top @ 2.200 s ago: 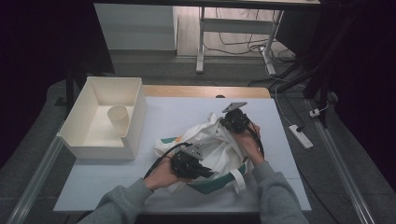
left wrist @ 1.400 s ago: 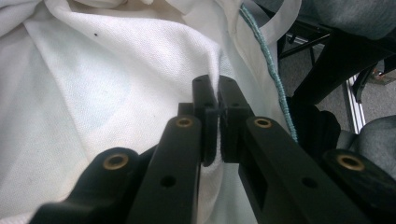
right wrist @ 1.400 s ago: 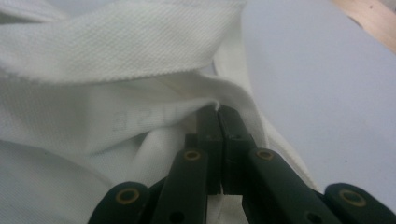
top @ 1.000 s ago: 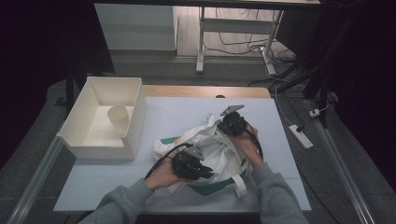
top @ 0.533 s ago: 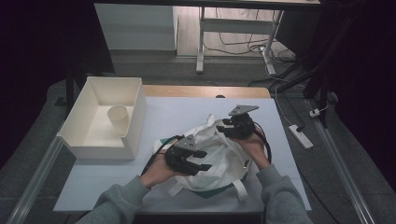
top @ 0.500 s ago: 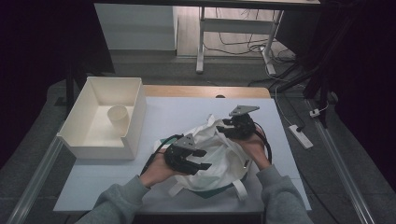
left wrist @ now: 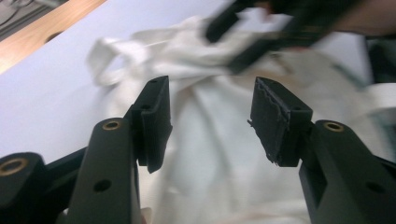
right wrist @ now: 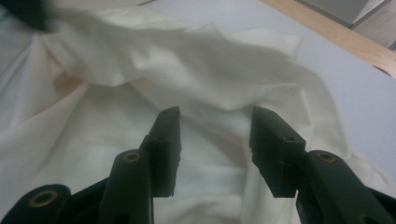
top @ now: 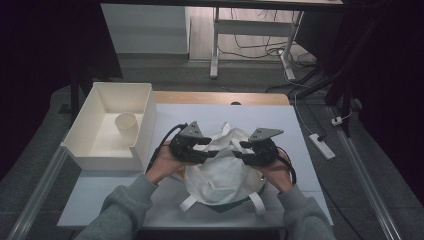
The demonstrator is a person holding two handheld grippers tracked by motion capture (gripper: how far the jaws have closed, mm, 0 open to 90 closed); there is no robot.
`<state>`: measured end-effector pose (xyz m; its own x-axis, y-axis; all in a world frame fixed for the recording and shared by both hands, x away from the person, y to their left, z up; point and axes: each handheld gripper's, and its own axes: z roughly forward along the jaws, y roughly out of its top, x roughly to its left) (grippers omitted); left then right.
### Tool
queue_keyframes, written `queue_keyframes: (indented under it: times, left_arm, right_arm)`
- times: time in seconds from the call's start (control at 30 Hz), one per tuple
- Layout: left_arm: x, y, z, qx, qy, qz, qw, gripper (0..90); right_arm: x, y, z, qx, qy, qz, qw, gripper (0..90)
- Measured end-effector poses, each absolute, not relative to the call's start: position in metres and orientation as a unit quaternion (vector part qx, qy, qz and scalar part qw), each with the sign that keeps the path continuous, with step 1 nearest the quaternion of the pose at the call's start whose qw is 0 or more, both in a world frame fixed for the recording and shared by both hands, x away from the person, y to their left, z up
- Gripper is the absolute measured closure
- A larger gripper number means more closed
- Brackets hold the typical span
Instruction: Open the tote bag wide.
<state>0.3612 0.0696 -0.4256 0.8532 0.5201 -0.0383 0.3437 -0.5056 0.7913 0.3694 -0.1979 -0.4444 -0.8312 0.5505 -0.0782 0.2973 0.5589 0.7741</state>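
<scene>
Two grippers face each other over a crumpled white cloth bag point(top: 225, 167) that lies on the white table point(top: 300, 130), toward its near edge. My left gripper point(top: 212, 154) has its jaws spread wide with nothing between them; in the left gripper view they hang just above the bag's folds. My right gripper point(top: 239, 151) is likewise parted and empty, its jaws aimed at the bag's raised rim point(right wrist: 187, 51). The bag's straps point(top: 257, 202) trail toward me. Well to the left stands a white bin point(top: 145, 120), and a paper cup point(top: 126, 127) stands upright inside it.
</scene>
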Motion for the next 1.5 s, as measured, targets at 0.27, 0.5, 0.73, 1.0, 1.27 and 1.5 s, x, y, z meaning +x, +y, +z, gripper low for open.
queue_keyframes:
  times: [0.27,0.5,0.73,1.0,1.27,1.5]
  left_arm:
    - [0.385,0.063,-0.438,0.871,0.264,0.107,0.400,49.4]
    - [0.388,0.062,-0.447,0.882,0.266,0.124,0.369,61.3]
    - [0.394,0.064,-0.459,0.892,0.272,0.115,0.343,82.8]
    - [0.398,0.072,-0.464,0.887,0.284,0.120,0.344,85.6]
    - [0.400,0.082,-0.465,0.881,0.296,0.123,0.347,85.9]
    - [0.400,0.085,-0.468,0.881,0.303,0.130,0.340,86.1]
  right_arm:
    - [0.350,-0.199,-0.443,0.238,0.869,0.408,0.147,52.0]
    - [0.346,-0.195,-0.448,0.238,0.874,0.399,0.141,51.1]
    - [0.341,-0.185,-0.448,0.214,0.890,0.377,0.140,48.3]
    - [0.342,-0.179,-0.461,0.216,0.916,0.311,0.131,44.9]
    - [0.341,-0.179,-0.481,0.255,0.929,0.228,0.141,47.3]
    - [0.339,-0.186,-0.485,0.266,0.927,0.226,0.134,86.1]
